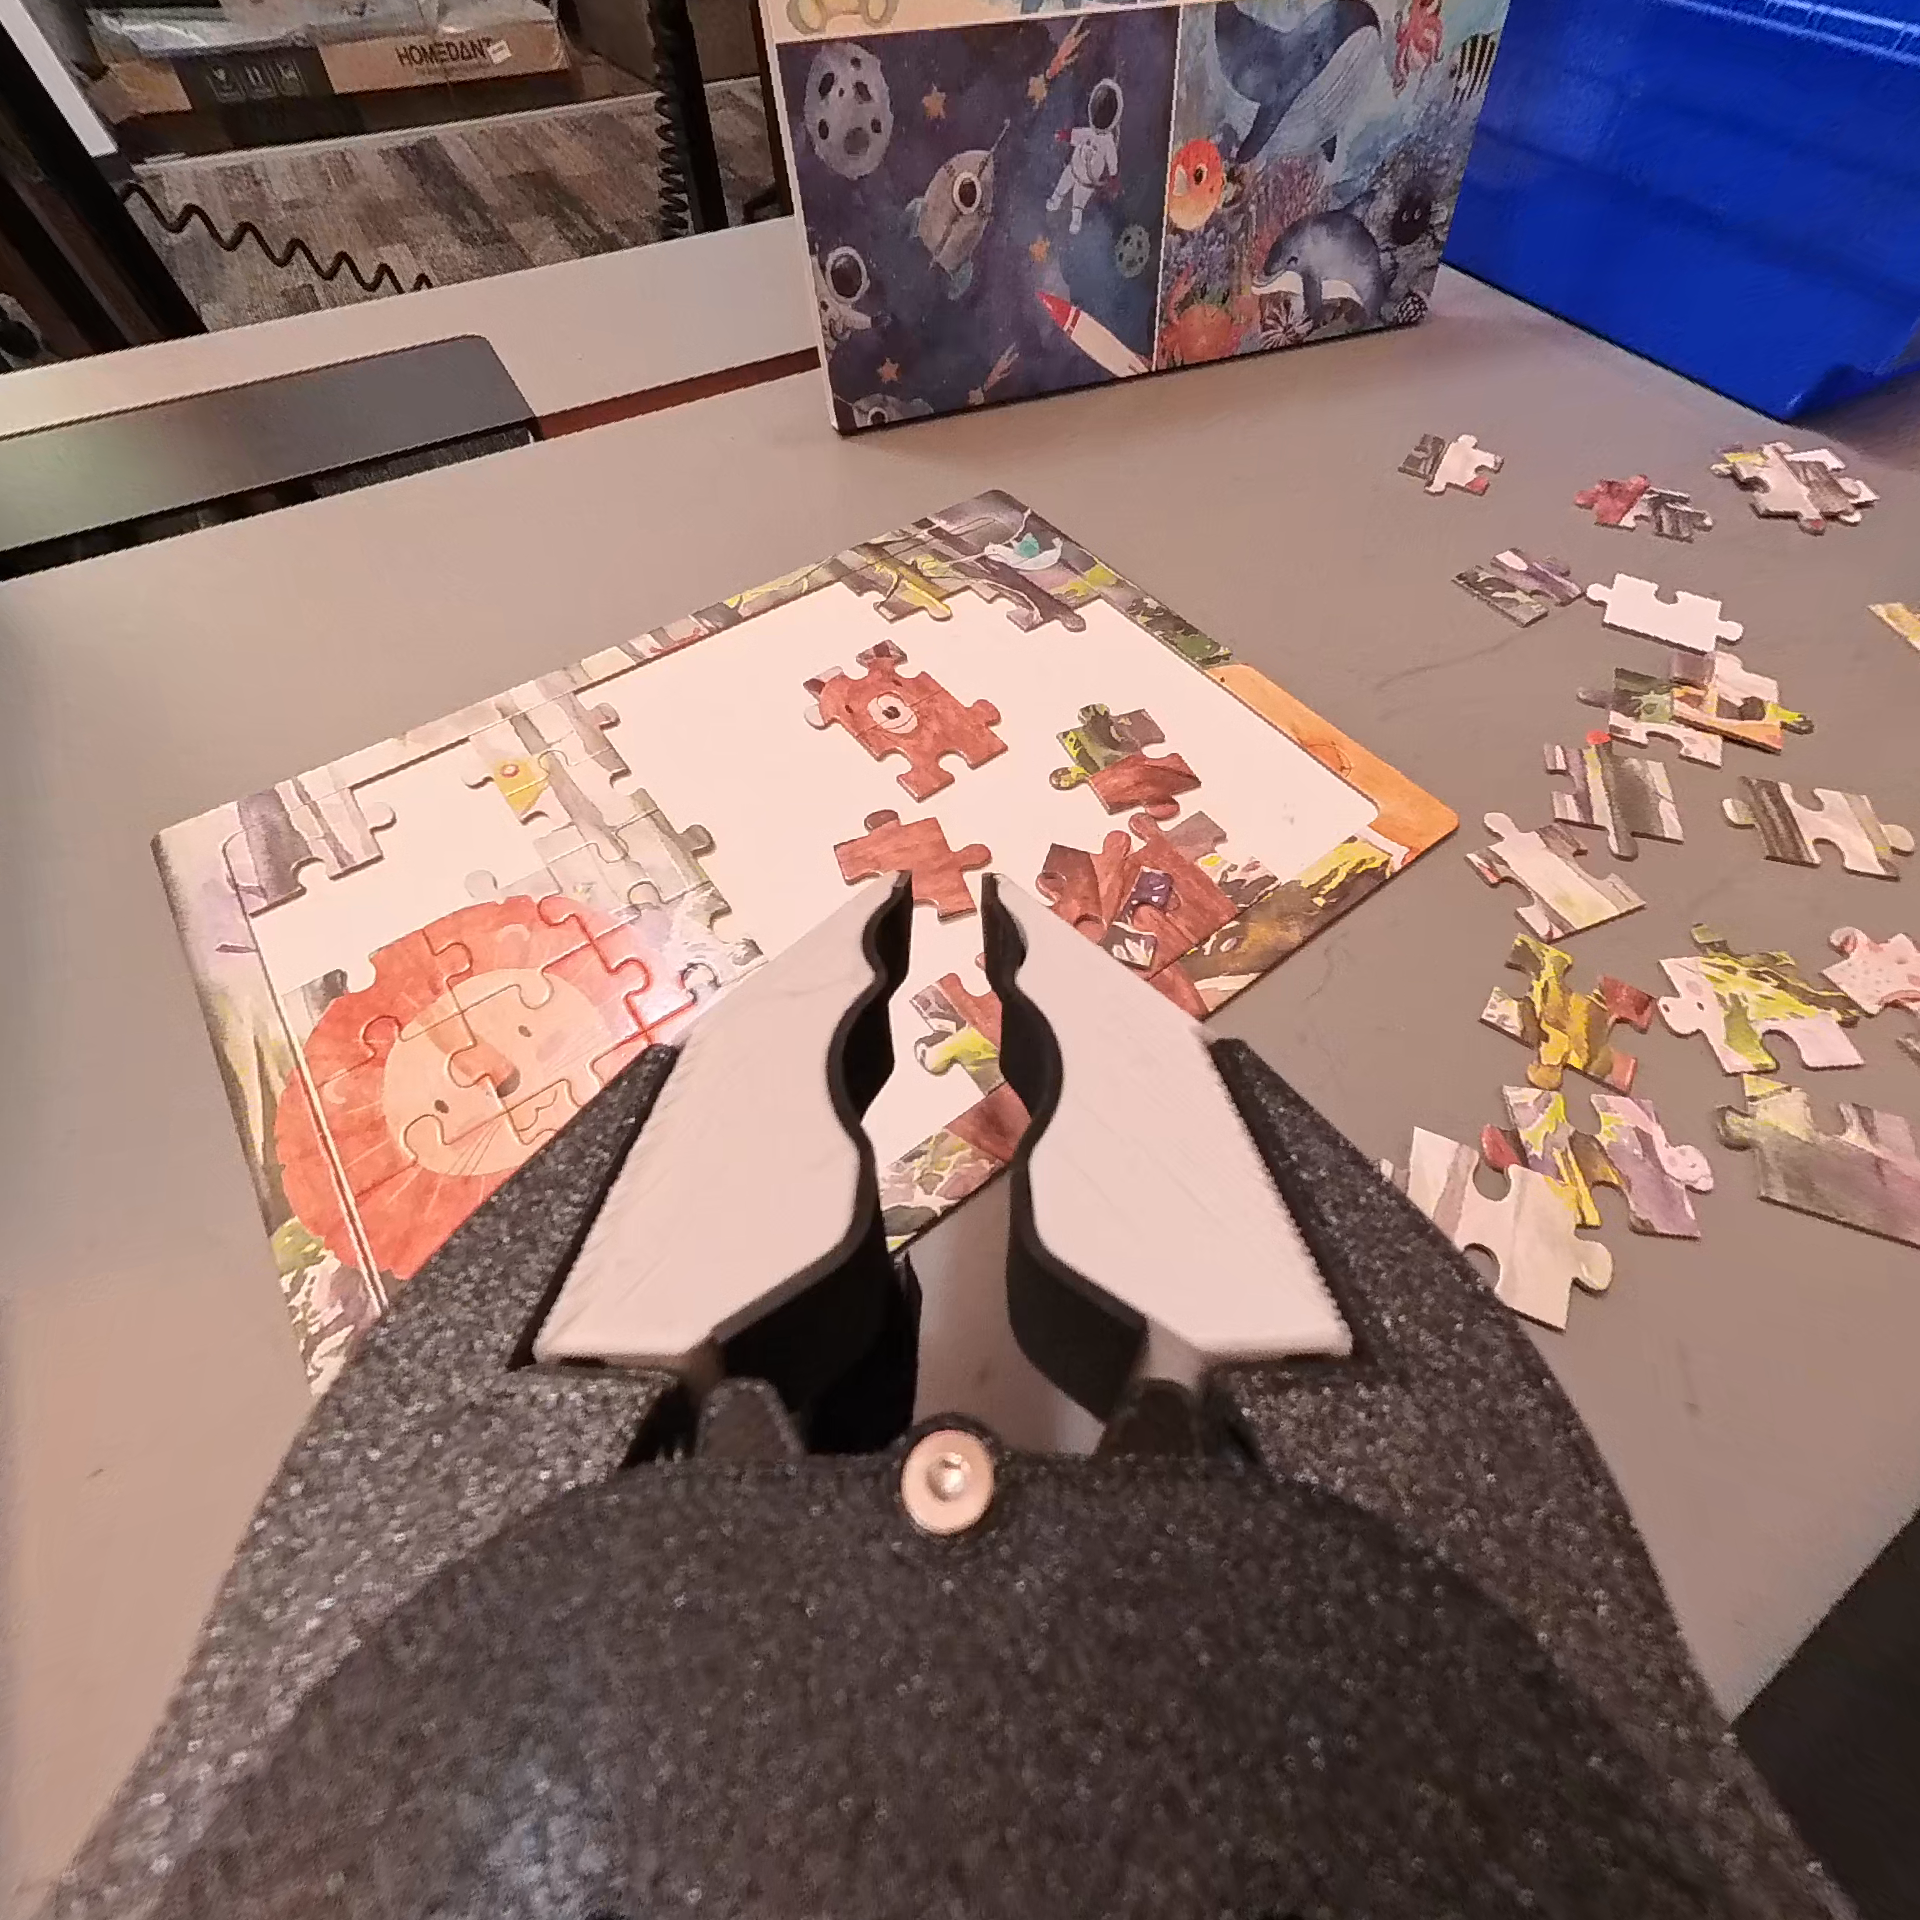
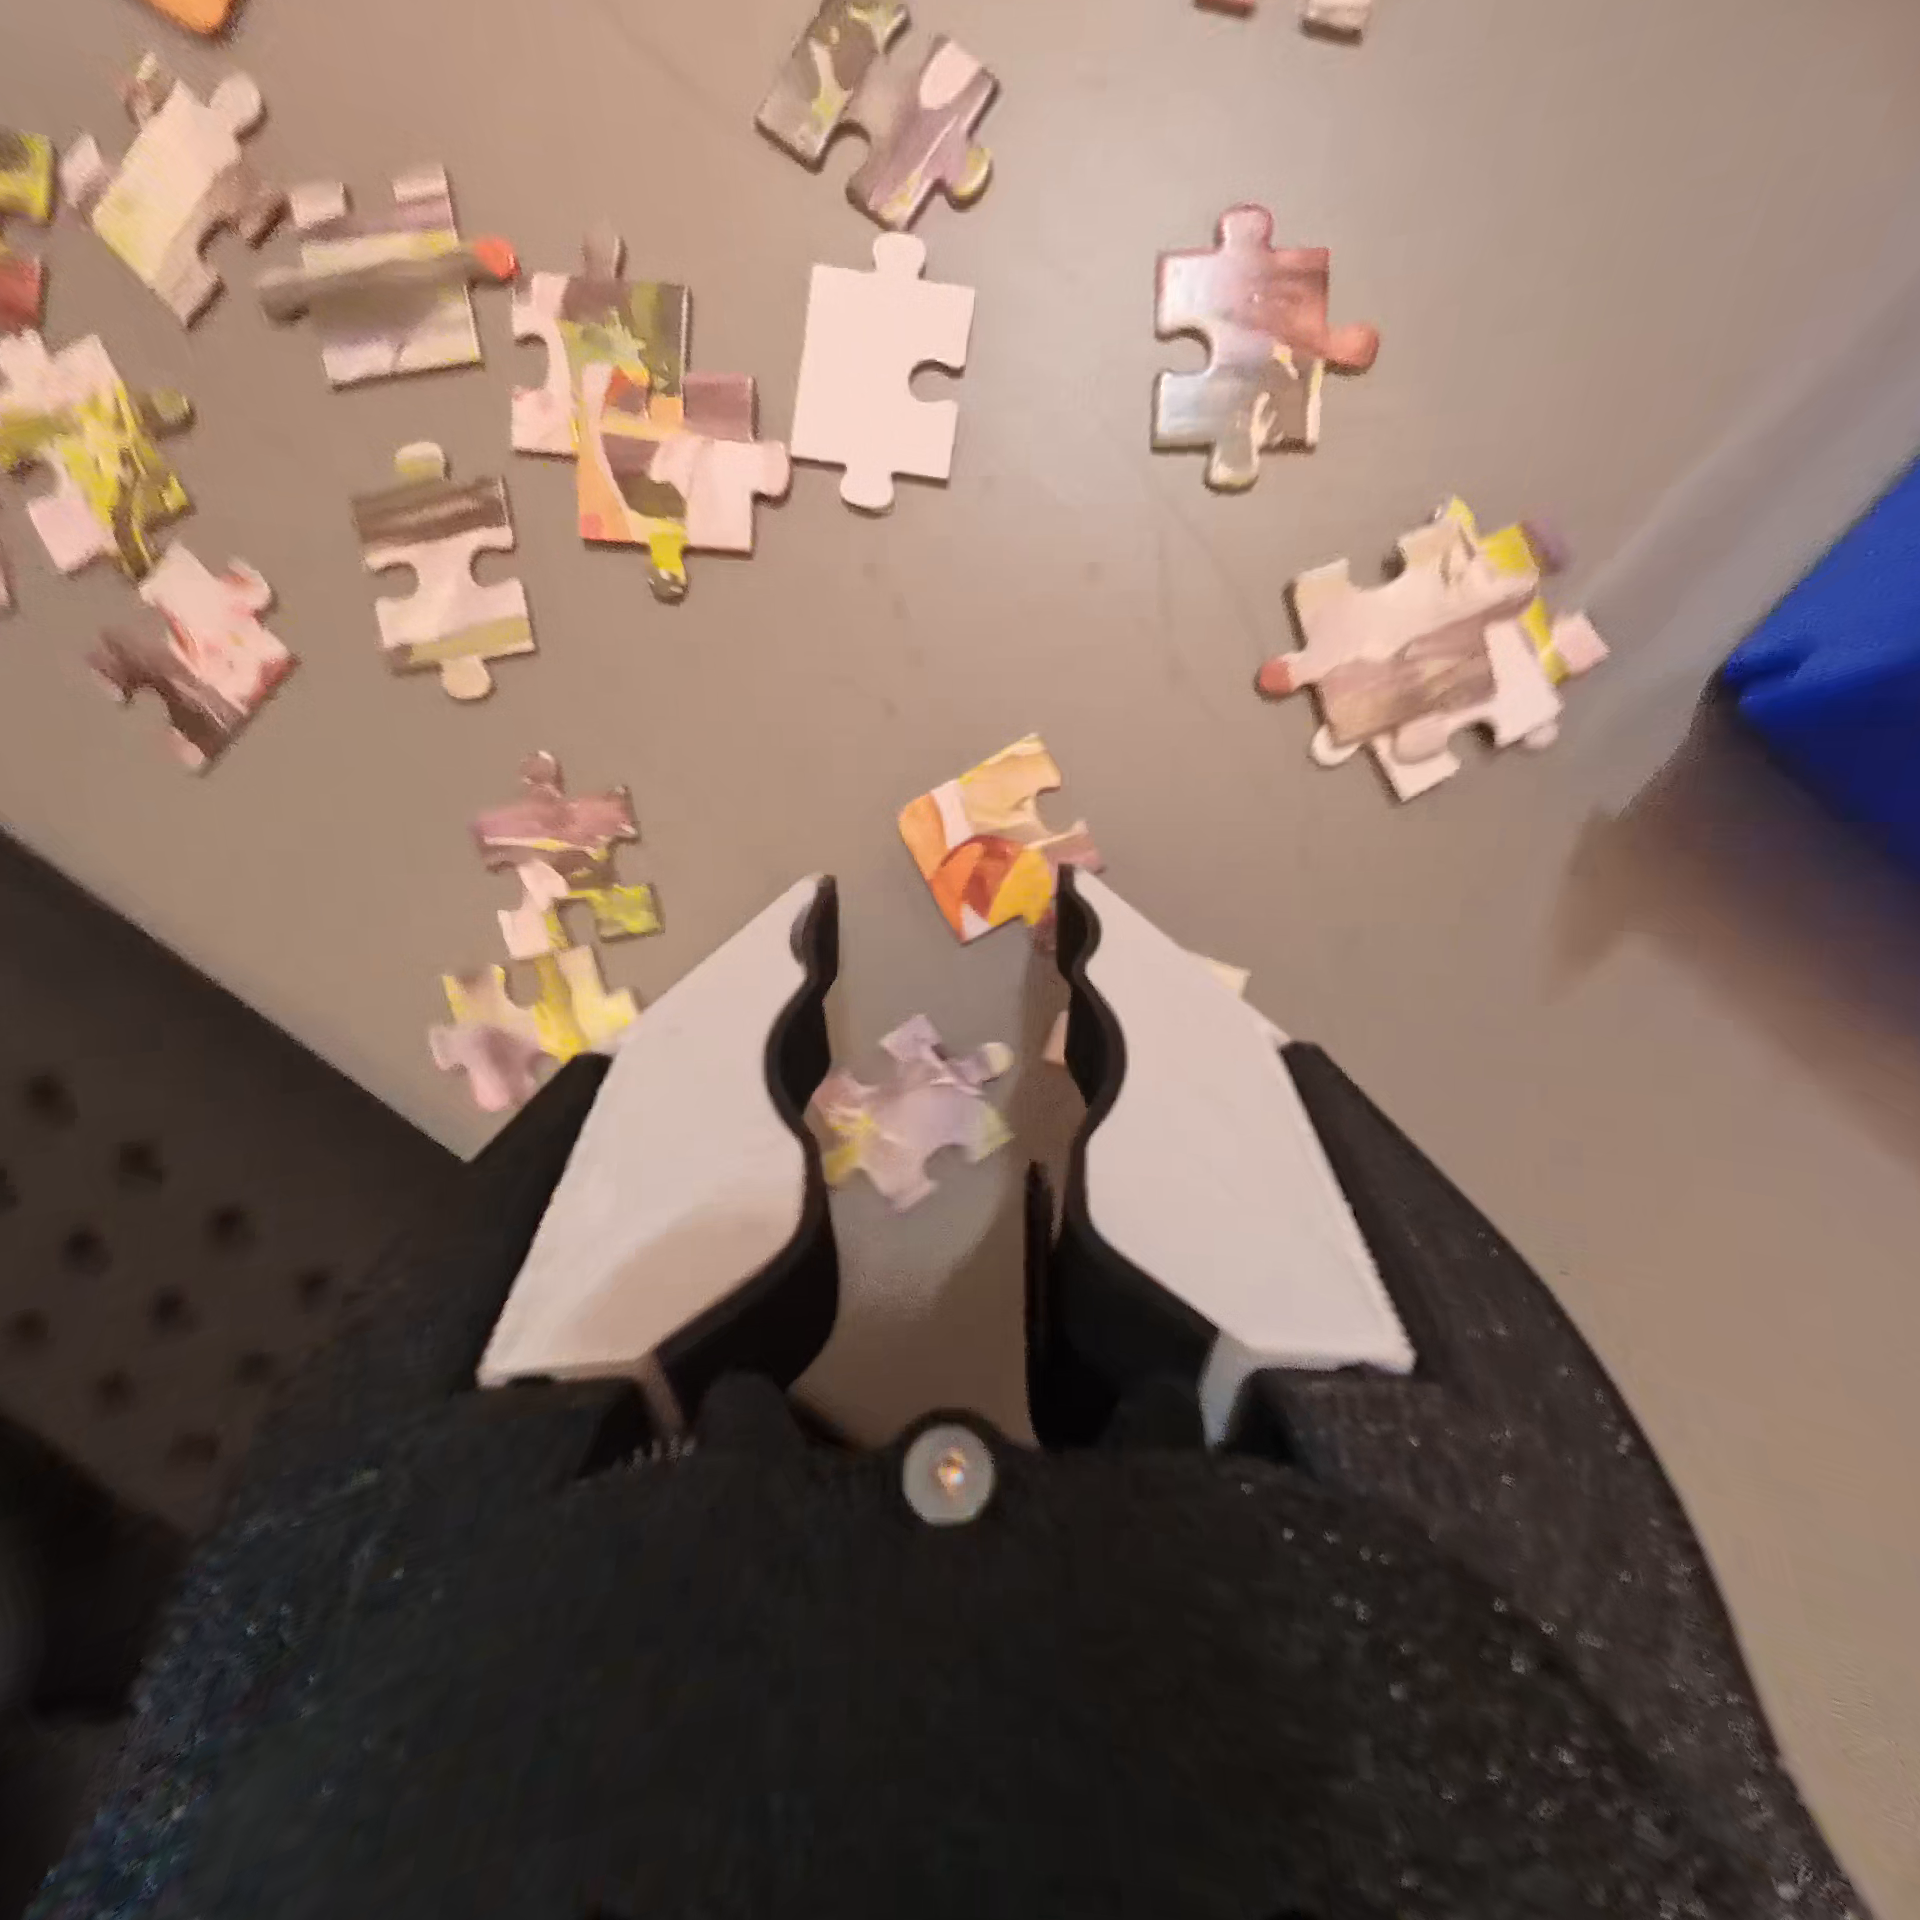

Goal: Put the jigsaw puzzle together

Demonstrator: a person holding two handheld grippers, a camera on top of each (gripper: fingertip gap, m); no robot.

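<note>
left gripper (image 1: 945,883): jaws slightly apart, nothing between them, poised over the middle of the tray (image 1: 1392,831), tips just above a brown piece (image 1: 909,857).
right gripper (image 2: 945,894): jaws apart, empty, low over the table (image 2: 1039,644) near its near edge; an orange piece (image 2: 982,847) lies just off its right fingertip, a lilac piece (image 2: 914,1107) shows on the table between the fingers.
tray: on the table's left half, partly filled; lion (image 1: 457,1049) joined at its near left corner, bear cluster (image 1: 904,717) and brown clusters loose in the white centre.
loose pieces (image 1: 1662,810): scattered on the table's right half, one white blank (image 2: 883,379) face down.
box (image 1: 1122,197): upright at the far edge; blue bin (image 1: 1704,177) at the far right corner.
step in hand, as judged: right gripper picking the next piece, likely the orange one. next move calls for closing on its edge, lifting it flat, carrying it left to the tray.
</note>
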